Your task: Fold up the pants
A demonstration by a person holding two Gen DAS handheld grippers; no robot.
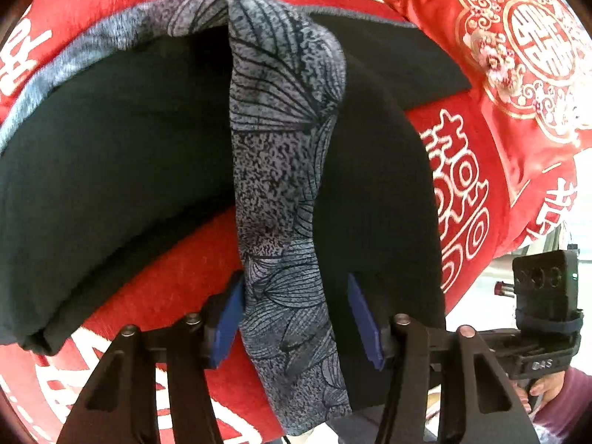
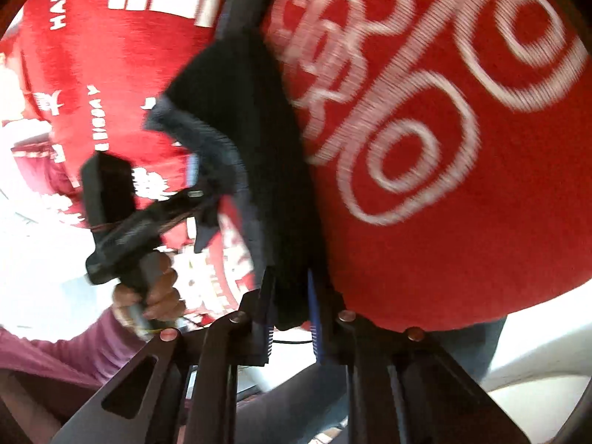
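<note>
The pants (image 1: 122, 170) are black with a grey leaf-print waistband (image 1: 281, 155), lying on a red cover (image 1: 170, 277). My left gripper (image 1: 296, 318) stands open, its blue pads (image 1: 227, 318) on either side of the printed band, which hangs between them. The left pad touches the band; the right pad stands apart. My right gripper (image 2: 290, 307) is shut on a black edge of the pants (image 2: 259, 148) and holds it lifted above the red cover (image 2: 425, 148). The left gripper also shows in the right wrist view (image 2: 192, 181), at the pants. The right gripper's body shows in the left wrist view (image 1: 544, 288).
A red cushion (image 1: 518, 55) with gold emblems lies at the far right of the cover. The cover's edge drops off at the lower right (image 1: 481, 296). A person's hand (image 2: 155, 288) in a maroon sleeve holds the left gripper's handle.
</note>
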